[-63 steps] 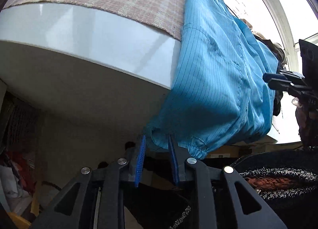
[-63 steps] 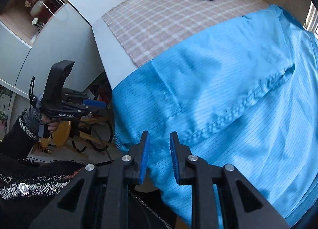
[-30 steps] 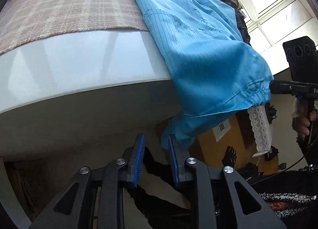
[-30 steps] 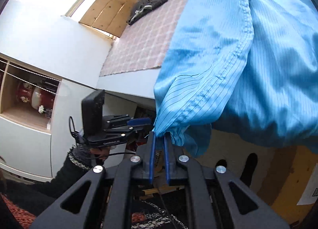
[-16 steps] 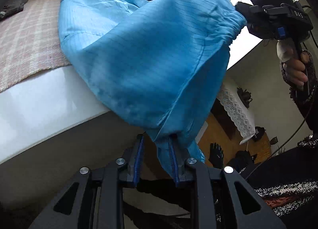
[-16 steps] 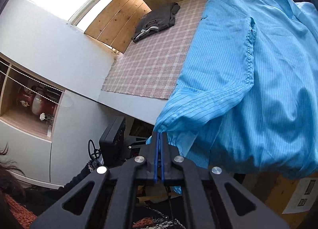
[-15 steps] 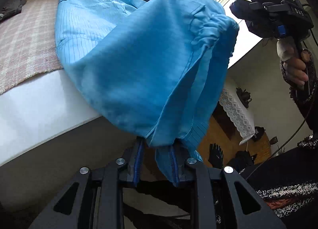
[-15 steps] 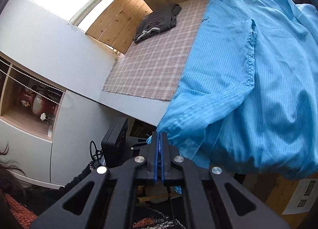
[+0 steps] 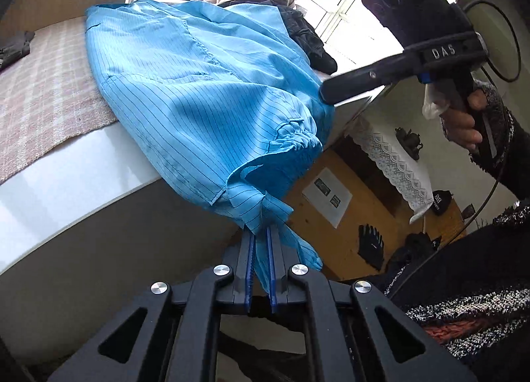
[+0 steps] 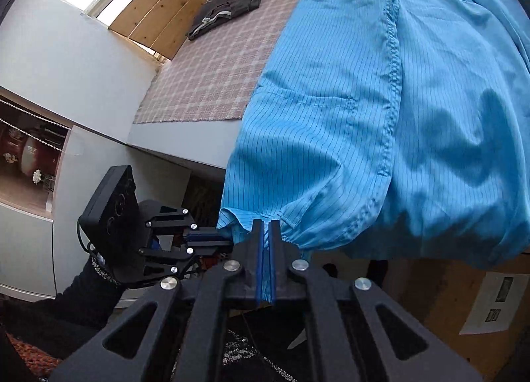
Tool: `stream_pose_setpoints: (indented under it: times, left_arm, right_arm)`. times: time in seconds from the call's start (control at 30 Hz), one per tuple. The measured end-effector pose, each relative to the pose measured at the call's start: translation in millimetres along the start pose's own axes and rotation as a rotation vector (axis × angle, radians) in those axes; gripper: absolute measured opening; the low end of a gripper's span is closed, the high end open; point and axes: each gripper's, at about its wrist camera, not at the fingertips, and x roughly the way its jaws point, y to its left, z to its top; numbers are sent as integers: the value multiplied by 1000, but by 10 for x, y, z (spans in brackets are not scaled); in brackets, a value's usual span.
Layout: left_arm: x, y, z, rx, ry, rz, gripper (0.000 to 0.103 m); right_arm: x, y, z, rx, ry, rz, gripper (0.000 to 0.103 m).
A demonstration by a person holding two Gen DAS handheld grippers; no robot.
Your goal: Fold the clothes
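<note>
Both pairs of jaws are nipped nearly together on cloth. Between the blue pads of the left gripper (image 9: 259,249) sits a hanging corner of the blue pinstriped garment (image 9: 198,97), a thin gap still showing behind the fabric; the right gripper (image 10: 265,243) is pressed tight on a gathered edge of the same garment, its pads almost touching.

In the left wrist view the tip of the right gripper is buried behind the garment's bulge, so its hold cannot be seen from there, and the hand (image 9: 463,120) on its handle is partly covered by a dark knitted sleeve (image 9: 497,123). In the right wrist view the left gripper's fingertips vanish behind the cloth. Most of the garment lies spread on the white table (image 9: 66,183), its lower part spilling over the front edge.

A pinkish checked cloth (image 10: 212,77) covers the tabletop. A folded dark garment (image 10: 228,7) lies at its far end, near wooden panelling. Bright windows stand behind; a heap of dark clothes (image 9: 304,37) sits by them.
</note>
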Motion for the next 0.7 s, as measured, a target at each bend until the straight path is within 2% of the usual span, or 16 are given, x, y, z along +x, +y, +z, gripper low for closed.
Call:
stream_pose_setpoints:
  times: [0.17, 0.37, 0.47, 0.63, 0.7]
  left_arm:
    - [-115, -78, 2, 53, 10, 39, 1]
    - [-99, -112, 11, 105, 63, 76, 1]
    - [-149, -151, 10, 122, 55, 82, 0]
    - [-147, -30, -83, 85, 93, 126, 0]
    - [-133, 12, -101, 75, 104, 142, 0]
  right_arm:
    - [414, 198, -239, -76, 42, -106, 4]
    - [465, 108, -252, -86, 9, -191, 4]
    - [488, 61, -256, -90, -9, -233, 2]
    - [526, -18, -264, -98, -38, -304, 2]
    - [481, 16, -365, -106, 10, -238, 3]
